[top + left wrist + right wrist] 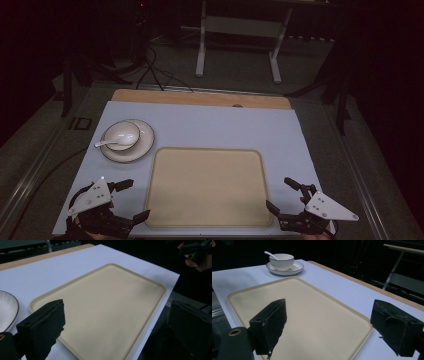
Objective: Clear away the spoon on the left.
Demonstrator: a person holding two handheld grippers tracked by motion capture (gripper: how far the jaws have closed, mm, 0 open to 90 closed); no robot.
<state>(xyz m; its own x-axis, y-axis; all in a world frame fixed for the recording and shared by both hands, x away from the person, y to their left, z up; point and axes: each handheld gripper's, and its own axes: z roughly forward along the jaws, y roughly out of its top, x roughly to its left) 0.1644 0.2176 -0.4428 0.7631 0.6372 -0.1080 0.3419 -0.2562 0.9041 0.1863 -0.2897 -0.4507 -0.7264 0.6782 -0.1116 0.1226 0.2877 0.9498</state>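
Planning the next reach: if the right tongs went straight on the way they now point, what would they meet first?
Probably the beige tray: the right tongs stand open at its near right corner, aimed across it. Beyond lies the bowl on its plate. Height above the tray is unclear.

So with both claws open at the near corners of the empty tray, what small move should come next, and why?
Probably the left claw moving forward toward the plate carrying the bowl and spoon. It is the nearer one, both claws hold nothing, and the tray beside the plate lies bare.
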